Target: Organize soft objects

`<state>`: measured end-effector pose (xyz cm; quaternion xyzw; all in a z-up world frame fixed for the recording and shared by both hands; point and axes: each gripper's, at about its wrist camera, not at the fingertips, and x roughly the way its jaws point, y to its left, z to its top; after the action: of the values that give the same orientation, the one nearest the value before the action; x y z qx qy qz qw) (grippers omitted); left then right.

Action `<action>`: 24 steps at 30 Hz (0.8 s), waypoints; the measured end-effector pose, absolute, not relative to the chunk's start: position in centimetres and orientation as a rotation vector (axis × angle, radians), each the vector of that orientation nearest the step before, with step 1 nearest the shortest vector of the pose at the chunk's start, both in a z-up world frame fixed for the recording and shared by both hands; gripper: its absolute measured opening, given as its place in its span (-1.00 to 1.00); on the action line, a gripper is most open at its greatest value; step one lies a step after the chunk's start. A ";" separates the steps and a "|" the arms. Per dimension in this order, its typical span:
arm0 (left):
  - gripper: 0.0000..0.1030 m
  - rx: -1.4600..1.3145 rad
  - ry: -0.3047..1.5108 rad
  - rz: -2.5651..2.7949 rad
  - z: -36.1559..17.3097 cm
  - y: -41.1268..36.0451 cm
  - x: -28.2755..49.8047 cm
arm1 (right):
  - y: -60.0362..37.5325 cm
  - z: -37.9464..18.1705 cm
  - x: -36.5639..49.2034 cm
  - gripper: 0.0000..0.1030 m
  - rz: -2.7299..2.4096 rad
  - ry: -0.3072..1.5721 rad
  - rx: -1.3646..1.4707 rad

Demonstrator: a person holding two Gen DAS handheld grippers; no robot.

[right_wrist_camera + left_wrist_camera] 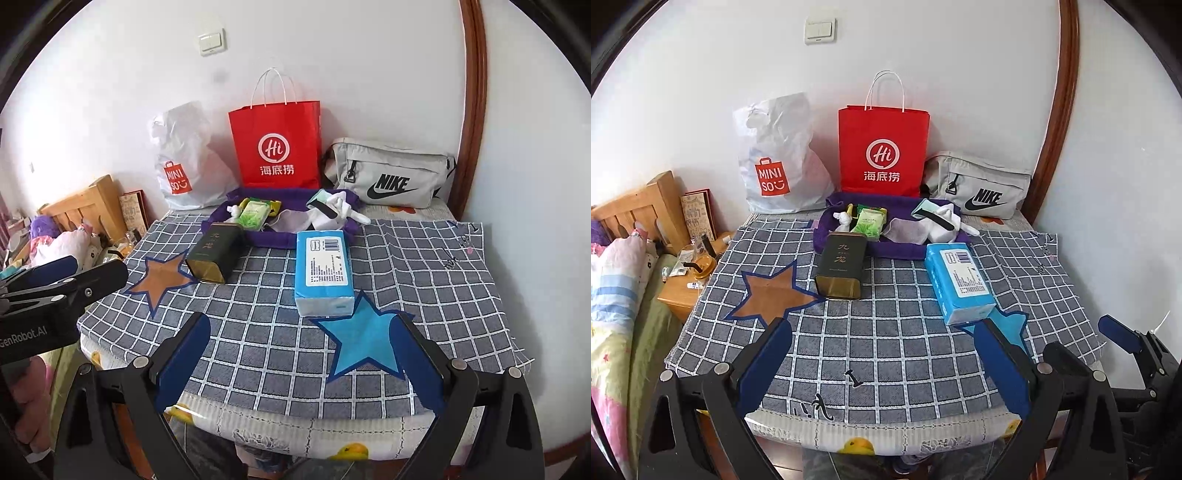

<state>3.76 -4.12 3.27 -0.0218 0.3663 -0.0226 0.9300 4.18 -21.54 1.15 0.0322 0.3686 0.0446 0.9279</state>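
both your grippers, left gripper (882, 354) and right gripper (299, 350), gape wide and empty. blue tissue pack (323, 271) and dark tea tin (216, 256) lie just in front of the purple tray (266, 240); socks (338, 208) and wipes already inside. two items left, i judge.

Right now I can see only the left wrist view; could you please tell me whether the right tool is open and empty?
Observer: Yes. The right tool is wide open, with only the checked cloth showing between its fingers.
Operator: Thank you. What lies just in front of the tissue pack?
Observer: A whole blue star sewn on the cloth. Its top tip is beside the pack's near corner.
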 end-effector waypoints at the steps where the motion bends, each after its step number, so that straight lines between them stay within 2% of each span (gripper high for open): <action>1: 0.93 -0.043 0.748 -0.051 3.3 -4.3 3.6 | -21.6 1.2 4.0 0.88 0.092 0.753 0.069; 24: 0.93 -0.038 0.746 -0.056 3.3 -5.6 2.1 | -22.9 2.0 1.4 0.88 0.081 0.721 0.090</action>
<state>2.11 -5.56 3.31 -0.0183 0.3646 -0.0273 0.9306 1.41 -22.86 1.99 0.0439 0.3524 0.0395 0.9340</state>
